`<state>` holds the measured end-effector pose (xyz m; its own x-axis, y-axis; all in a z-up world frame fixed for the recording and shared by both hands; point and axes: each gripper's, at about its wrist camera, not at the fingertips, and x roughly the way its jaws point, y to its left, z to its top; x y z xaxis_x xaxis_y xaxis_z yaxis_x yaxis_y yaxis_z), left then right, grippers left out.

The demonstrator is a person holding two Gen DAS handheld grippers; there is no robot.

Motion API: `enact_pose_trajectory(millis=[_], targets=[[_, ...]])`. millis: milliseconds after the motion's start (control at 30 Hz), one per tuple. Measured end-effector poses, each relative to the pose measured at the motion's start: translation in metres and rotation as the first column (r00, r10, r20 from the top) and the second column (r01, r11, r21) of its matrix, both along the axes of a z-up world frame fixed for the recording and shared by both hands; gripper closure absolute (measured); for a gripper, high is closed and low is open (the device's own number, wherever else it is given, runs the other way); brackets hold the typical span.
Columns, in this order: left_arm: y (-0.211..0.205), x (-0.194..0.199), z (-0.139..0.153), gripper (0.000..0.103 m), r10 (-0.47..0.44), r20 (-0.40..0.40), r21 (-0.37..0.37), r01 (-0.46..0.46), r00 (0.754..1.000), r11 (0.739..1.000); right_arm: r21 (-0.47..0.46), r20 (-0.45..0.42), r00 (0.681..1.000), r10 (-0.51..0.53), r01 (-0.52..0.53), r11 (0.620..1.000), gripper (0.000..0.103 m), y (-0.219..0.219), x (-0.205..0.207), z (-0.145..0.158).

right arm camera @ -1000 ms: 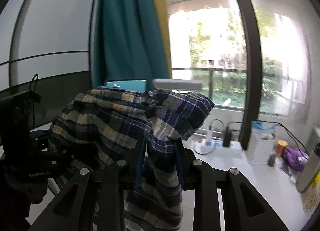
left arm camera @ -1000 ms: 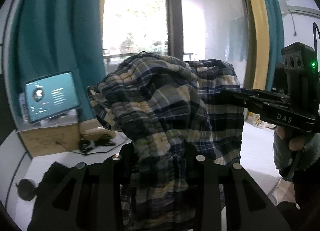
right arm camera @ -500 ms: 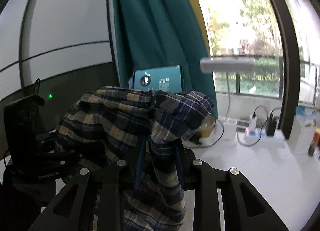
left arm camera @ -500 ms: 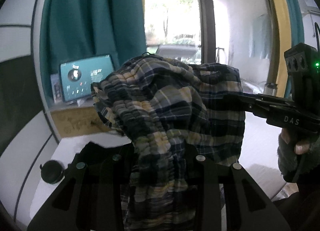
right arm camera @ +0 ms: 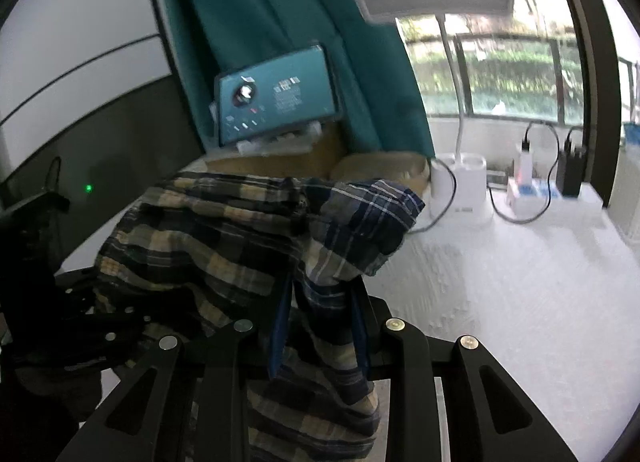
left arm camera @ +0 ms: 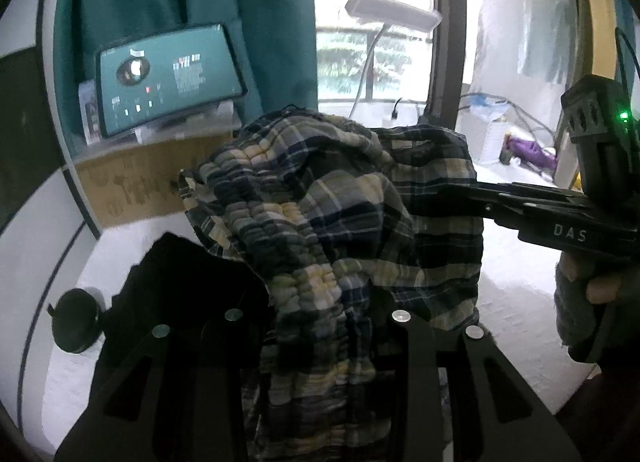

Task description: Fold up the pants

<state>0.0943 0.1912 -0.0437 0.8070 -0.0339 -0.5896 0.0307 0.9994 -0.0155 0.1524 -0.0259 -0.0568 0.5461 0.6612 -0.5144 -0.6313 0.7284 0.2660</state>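
The plaid pants [left arm camera: 320, 222] in blue, yellow and black are held in the air above the white table. My left gripper [left arm camera: 320, 326] is shut on the bunched elastic waistband, which drapes over its fingers and hides the tips. My right gripper [right arm camera: 320, 322] is shut on another bunch of the pants [right arm camera: 256, 238]; its blue pads [right arm camera: 280, 326] show at both sides of the cloth. The right gripper also shows in the left wrist view [left arm camera: 472, 198], reaching into the cloth from the right. The left gripper shows dark at the left of the right wrist view [right arm camera: 92, 314].
A white table [right arm camera: 500, 282] lies below. At its back stand a tablet [left arm camera: 168, 78] on a cardboard box [left arm camera: 132, 190], a white desk lamp [right arm camera: 452, 102], chargers with cables [right arm camera: 524, 182] and teal curtains. A dark garment [left arm camera: 168, 270] and a round black object [left arm camera: 76, 322] lie at left.
Both grippers, still holding the pants, have swung and tilted downwards, so the window has slid right and the tablet, the lamp and more of the table have come into view.
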Motion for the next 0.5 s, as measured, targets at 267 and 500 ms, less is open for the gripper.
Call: enact_pose_trajectory(millis=[267, 500], targets=[[0.021, 0.032, -0.033, 0.071, 0.068, -0.119, -0.039, -0.074, 0.991, 0.997, -0.039, -0.096, 0.995, -0.029, 0.025, 0.999, 0.074, 0.008, 0.045, -0.037], [0.030, 0.049, -0.054, 0.069, 0.094, -0.184, -0.032, -0.101, 0.978, 0.994, -0.133, -0.182, 0.983, -0.039, 0.015, 0.991, 0.074, 0.016, 0.072, -0.072]])
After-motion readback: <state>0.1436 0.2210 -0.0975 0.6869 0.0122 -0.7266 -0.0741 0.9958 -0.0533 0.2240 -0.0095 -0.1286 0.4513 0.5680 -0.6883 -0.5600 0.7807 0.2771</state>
